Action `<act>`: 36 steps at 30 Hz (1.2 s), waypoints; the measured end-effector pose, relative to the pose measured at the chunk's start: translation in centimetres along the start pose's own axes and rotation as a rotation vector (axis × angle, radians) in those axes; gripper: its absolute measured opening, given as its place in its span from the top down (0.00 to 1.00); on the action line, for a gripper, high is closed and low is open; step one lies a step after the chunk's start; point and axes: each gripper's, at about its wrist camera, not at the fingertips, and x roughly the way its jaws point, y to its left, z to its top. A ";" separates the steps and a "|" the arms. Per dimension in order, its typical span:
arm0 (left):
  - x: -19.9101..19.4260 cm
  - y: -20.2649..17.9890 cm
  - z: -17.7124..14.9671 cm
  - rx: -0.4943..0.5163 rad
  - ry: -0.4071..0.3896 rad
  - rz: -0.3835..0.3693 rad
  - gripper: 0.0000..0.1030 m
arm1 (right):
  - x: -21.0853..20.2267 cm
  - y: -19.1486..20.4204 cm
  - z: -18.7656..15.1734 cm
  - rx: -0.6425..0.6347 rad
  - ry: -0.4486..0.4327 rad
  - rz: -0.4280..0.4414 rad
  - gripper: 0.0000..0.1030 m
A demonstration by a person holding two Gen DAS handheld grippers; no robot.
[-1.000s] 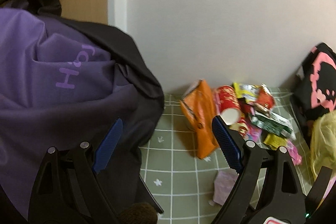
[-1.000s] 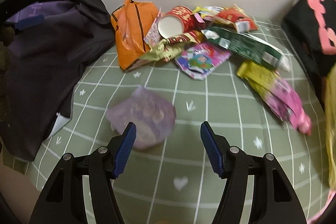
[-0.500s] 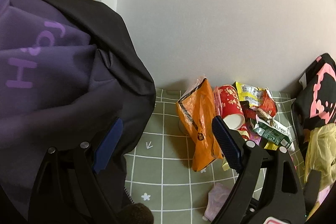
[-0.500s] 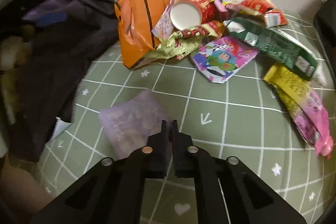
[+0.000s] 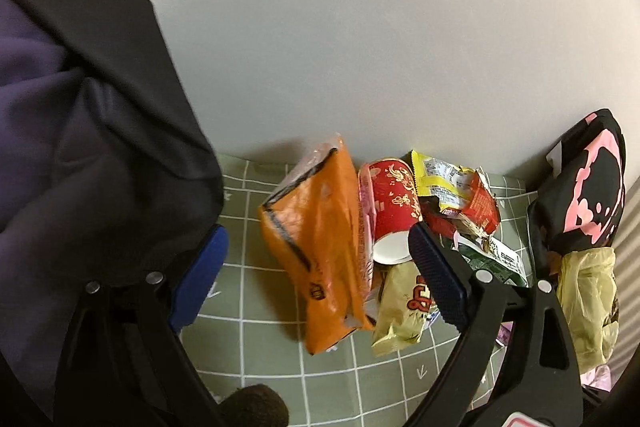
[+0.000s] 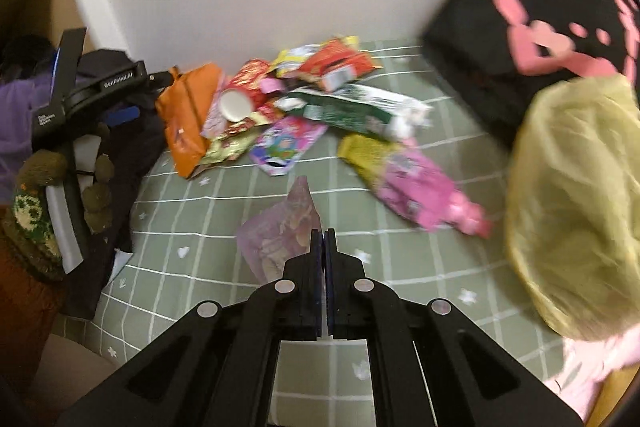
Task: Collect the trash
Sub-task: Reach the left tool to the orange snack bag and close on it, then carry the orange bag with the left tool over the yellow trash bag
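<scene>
Our home corner: green grid-print tablecloth [image 6: 400, 307], plain wall [image 5: 360, 47], clothing [image 5: 80, 147], snack wrappers [image 6: 344, 107].

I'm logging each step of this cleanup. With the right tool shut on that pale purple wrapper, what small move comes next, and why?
Probably carry the purple wrapper rightward toward the yellow bag. The right tool is shut on the wrapper's edge, which looks raised off the green cloth, and the bag sits close on that side. The left tool is open, holding nothing.
</scene>
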 end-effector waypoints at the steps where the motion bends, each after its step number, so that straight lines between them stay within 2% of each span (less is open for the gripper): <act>1: 0.5 -0.2 0.2 -0.003 0.014 -0.002 0.24 | -0.4 -0.7 -0.1 0.000 0.001 -0.006 0.96; 3: 1.4 -0.5 0.4 -0.006 0.038 -0.007 0.29 | -1.2 -1.7 -0.5 -0.017 -0.002 -0.024 0.96; 6: 2.8 -0.9 0.6 0.004 0.051 0.055 0.36 | -1.9 -3.0 -0.7 -0.037 -0.006 -0.016 0.96; 8: 3.3 -1.2 0.5 0.008 0.068 0.107 0.48 | -2.1 -3.9 -0.5 -0.063 -0.015 -0.004 0.96; 10: 3.0 -1.0 0.3 -0.035 0.101 0.102 0.70 | -2.2 -4.7 0.0 -0.080 -0.018 0.014 0.97; 12: 2.3 -1.0 0.1 -0.064 0.120 0.094 0.86 | -2.4 -5.4 0.6 -0.086 -0.022 0.038 0.97; 15: -0.2 -2.0 0.2 -0.020 0.088 0.123 0.95 | -3.0 -5.9 1.8 -0.105 -0.044 0.062 0.97; 20: -3.8 -3.7 0.0 0.009 0.008 0.089 0.95 | -3.0 -6.4 4.2 -0.118 -0.071 0.145 0.96; 21: -4.0 -3.7 0.0 0.005 -0.013 0.082 0.88 | -2.8 -6.3 4.4 -0.123 -0.071 0.152 0.97; 22: -4.1 -3.5 -0.2 -0.006 -0.029 0.073 0.66 | -2.7 -6.2 4.4 -0.123 -0.068 0.158 0.97; 24: -2.9 -2.9 -0.5 -0.036 -0.021 0.049 0.50 | -2.4 -6.0 4.3 -0.124 -0.064 0.175 0.97; 28: 0.7 -2.0 -1.2 -0.064 0.048 0.088 0.51 | -2.3 -5.8 3.6 -0.136 -0.062 0.167 0.97; 32: 3.9 -1.7 -1.1 -0.111 0.117 0.132 0.51 | -2.0 -7.1 3.2 -0.095 -0.038 0.140 0.97; 34: 5.0 -1.9 -0.7 -0.112 0.146 0.148 0.80 | -1.9 -7.5 3.0 -0.097 -0.032 0.121 0.97; 36: 4.5 -2.2 -0.1 -0.103 0.141 0.133 0.85 | -2.2 -7.9 2.9 -0.100 -0.041 0.098 0.97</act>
